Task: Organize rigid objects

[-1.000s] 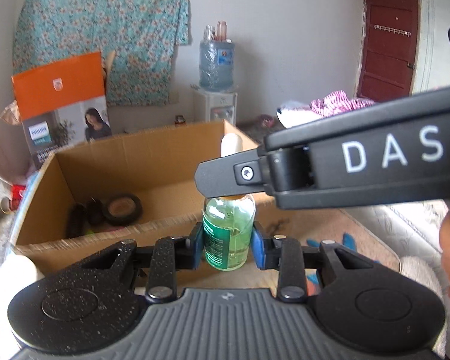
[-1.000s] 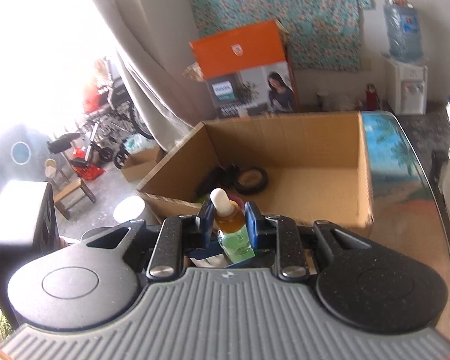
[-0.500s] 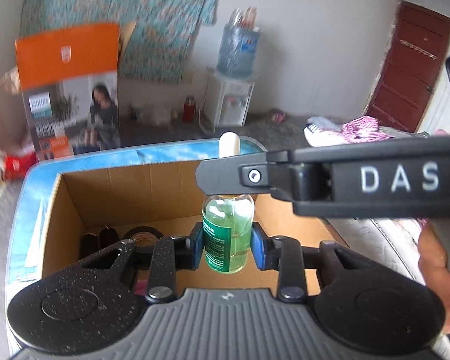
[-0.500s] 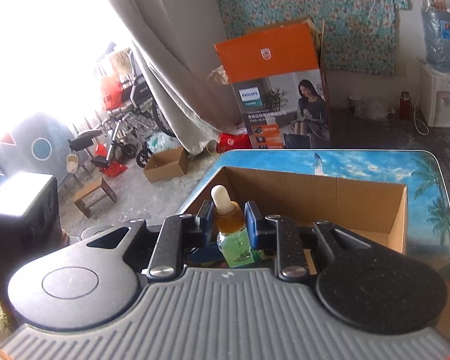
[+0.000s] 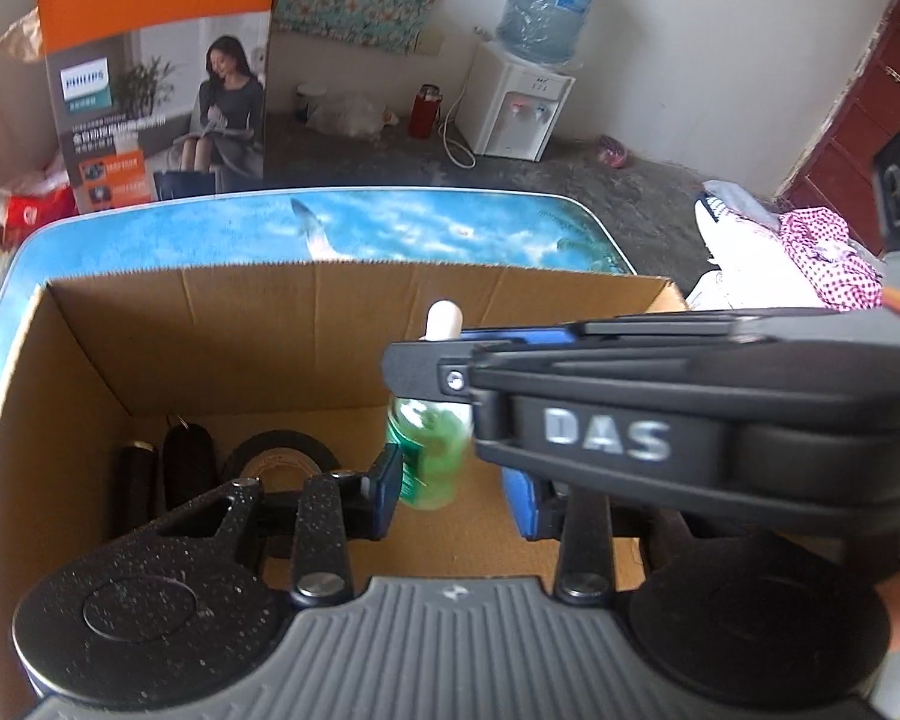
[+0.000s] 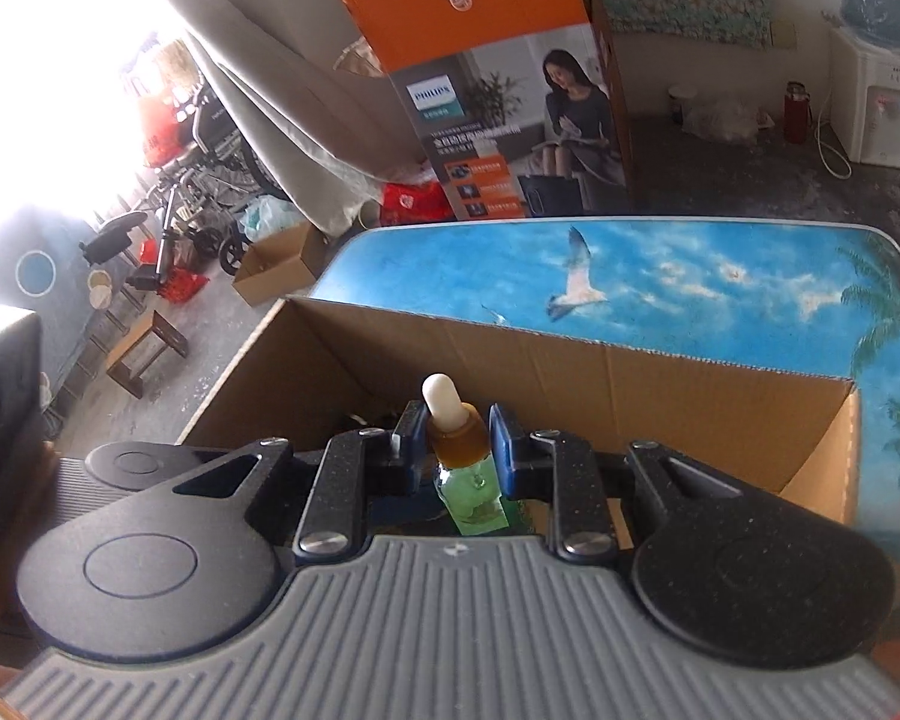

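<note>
A small dropper bottle (image 5: 429, 456) with green liquid, an amber neck and a white rubber bulb hangs over the open cardboard box (image 5: 306, 324). My right gripper (image 5: 438, 360) comes in from the right and is shut on the bottle's neck (image 6: 457, 441). My left gripper (image 5: 455, 495) is opening around the bottle's body. Its left pad (image 5: 387, 489) is still at the glass, while its right pad (image 5: 522, 501) stands clear of it. On the box floor lie a black tape roll (image 5: 282, 459) and two dark items (image 5: 162, 468).
The box sits on a table with a blue sky and seagull print (image 6: 660, 282). Beyond the table's far edge stand an orange printed carton (image 5: 156, 78) and a water dispenser (image 5: 522, 114). Clothes (image 5: 810, 246) are piled at the right.
Both grippers carried the bottle forward over the box and tilted downward. The left jaws have widened, so a gap shows at the bottle's right side.
</note>
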Available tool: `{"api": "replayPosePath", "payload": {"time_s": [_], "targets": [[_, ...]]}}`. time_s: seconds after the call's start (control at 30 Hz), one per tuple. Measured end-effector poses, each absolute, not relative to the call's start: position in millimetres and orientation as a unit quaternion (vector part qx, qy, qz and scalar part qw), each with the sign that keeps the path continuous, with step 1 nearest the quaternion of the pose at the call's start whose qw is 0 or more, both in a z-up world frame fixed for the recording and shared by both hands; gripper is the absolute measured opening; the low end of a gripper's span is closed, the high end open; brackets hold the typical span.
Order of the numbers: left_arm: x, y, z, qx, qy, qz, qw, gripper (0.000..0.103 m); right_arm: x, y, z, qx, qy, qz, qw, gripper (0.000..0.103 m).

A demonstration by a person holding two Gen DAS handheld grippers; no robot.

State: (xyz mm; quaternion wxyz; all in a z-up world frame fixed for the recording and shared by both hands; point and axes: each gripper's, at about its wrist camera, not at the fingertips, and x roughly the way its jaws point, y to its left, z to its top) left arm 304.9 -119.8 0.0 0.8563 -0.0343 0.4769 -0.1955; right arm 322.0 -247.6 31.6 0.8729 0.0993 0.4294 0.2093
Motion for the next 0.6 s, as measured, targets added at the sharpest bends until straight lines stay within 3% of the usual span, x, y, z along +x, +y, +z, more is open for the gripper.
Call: {"api": "replayPosePath", "payload": {"time_s": [0.33, 0.6], "targets": [[302.4, -122.9, 1.3, -0.030, 0.479, -0.192, 0.856, 0.045, 343.7, -236.9, 5.3, 0.084, 0.451, 0.206, 0.865, 0.023], [272.3, -118.7, 27.8, -0.014, 0.449, -0.187, 0.873, 0.069, 304.3, -255.0, 48.3, 0.108, 0.413, 0.193, 0.884, 0.037]]}}
